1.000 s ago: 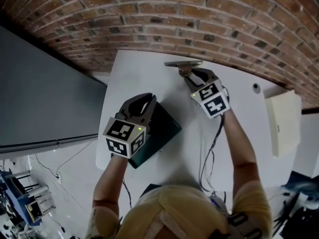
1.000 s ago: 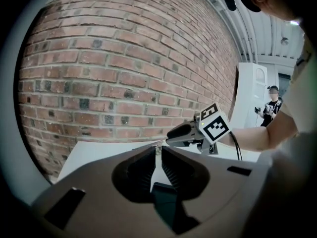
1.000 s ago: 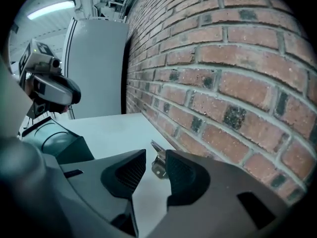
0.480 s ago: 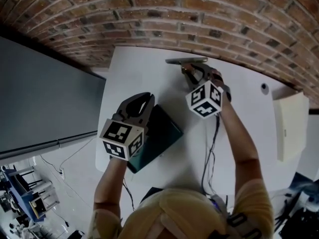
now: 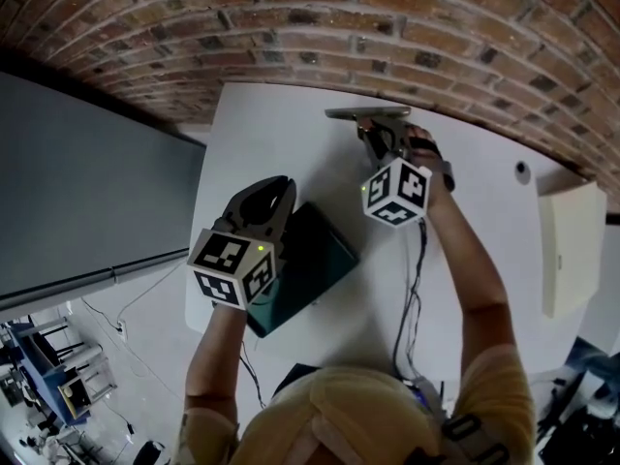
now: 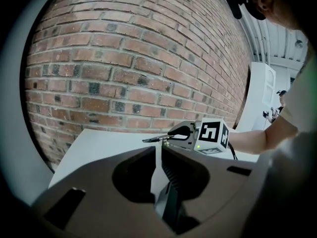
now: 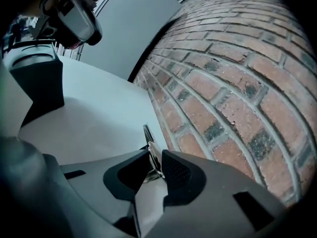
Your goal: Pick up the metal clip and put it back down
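– fingers (image 7: 178, 171) first. what are the ones on the right gripper (image 7: 155, 158) doing?
– they have just been closing. the metal clip (image 5: 366, 112) is between them and the pads press on it, so they have hold of it. they are not all the way together, because the clip is in the way.
– where is the clip?
– at the far edge of the white tabletop (image 5: 281, 134), right next to the brick wall (image 5: 291, 27). it is long and thin and runs along the wall. i cannot tell if it sits on the tabletop or hangs just over it.
– and the left gripper (image 6: 159, 152)?
– its fingers are open only a tiny bit. you can see a thin strip of white tabletop through the gap. nothing is in there.
– where is it?
– on the near side, well apart from the clip. it is over a dark green flat thing (image 5: 320, 260) that lies on the tabletop. its fingers point toward the wall.
– what else is there?
– a black cable (image 5: 412, 289) runs from the right gripper back along the person's arm (image 5: 475, 279). a white box (image 5: 567, 250) is off to the right. a big dark grey board (image 5: 87, 182) is on the left.
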Motion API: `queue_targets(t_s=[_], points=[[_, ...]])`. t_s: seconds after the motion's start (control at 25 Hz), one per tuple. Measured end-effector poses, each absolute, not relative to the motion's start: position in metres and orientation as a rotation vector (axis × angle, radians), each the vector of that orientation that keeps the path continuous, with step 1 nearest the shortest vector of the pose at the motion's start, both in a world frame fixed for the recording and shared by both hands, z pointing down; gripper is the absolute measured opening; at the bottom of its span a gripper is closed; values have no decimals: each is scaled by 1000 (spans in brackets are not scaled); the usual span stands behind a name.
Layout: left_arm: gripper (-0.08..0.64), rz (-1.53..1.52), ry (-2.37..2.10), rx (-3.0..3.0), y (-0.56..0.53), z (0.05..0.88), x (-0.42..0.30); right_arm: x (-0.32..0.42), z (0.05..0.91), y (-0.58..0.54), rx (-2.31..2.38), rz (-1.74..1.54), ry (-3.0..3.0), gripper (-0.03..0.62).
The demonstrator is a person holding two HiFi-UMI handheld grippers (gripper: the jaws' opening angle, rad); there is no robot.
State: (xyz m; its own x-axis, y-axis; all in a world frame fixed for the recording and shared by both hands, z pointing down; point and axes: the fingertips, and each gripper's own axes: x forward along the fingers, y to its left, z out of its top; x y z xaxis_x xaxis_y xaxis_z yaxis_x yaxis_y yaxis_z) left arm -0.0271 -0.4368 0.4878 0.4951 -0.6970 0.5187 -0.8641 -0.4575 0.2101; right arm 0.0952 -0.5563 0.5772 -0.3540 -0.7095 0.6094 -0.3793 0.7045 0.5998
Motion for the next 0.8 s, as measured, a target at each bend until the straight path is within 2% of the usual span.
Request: queue_targets(t_s=[0.6,0.8], points=[[18,507,-1423,2240,-428,480,-54,91,559,-552,837,-681,-1926,20],[17,476,-1448,2250,-421,468,-62,94,542,-544,868,-644,-1963,11]])
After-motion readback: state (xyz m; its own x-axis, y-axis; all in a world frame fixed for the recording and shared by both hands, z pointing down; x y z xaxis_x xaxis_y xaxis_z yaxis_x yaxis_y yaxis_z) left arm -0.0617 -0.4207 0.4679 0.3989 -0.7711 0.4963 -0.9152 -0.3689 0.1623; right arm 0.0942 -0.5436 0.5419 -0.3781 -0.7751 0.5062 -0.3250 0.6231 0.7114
